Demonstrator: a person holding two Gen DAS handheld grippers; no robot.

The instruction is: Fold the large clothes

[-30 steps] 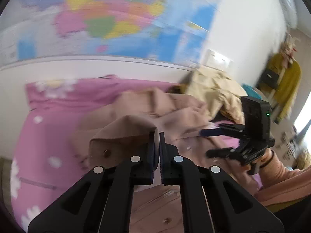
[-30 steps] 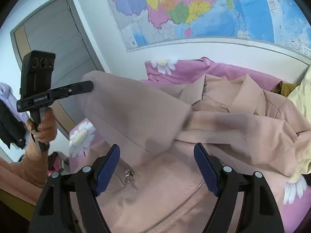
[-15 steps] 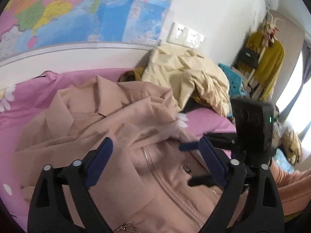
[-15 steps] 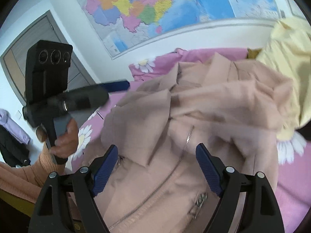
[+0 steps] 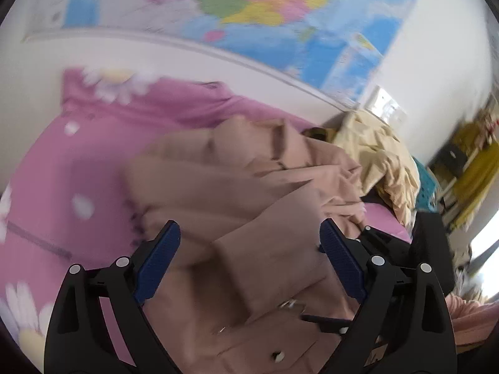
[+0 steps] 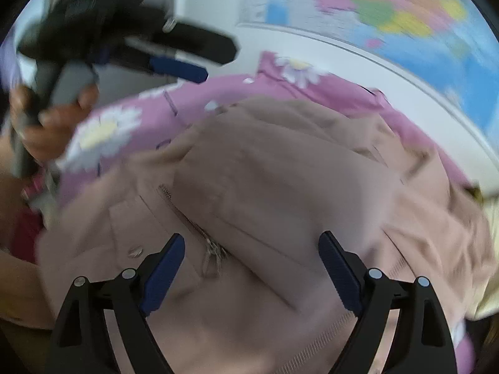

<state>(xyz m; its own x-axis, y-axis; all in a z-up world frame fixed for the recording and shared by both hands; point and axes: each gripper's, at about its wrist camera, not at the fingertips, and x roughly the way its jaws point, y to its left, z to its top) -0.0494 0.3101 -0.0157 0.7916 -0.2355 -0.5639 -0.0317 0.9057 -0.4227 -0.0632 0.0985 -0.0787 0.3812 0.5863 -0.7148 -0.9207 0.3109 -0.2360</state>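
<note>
A large beige-pink jacket lies spread on the pink bed, one sleeve folded across its front, its zipper showing. My left gripper hovers over the jacket's lower front, open, with nothing pinched between its blue pads. In the right wrist view it appears as the left gripper at the upper left, held by a hand. My right gripper hangs above the zipper area with its jaws opening; the cloth lies below them, not gripped. Both views are motion-blurred.
The pink daisy-print sheet covers the bed up to the white wall with a map. A crumpled pale-yellow garment lies beside the jacket's far right. A teal basket and hanging yellow clothes stand beyond the bed.
My left gripper let go of the jacket fold it pinched and opened wide; that fold now lies on the jacket. Both grippers swung and sank toward the cloth. The right jaws widened slightly.
</note>
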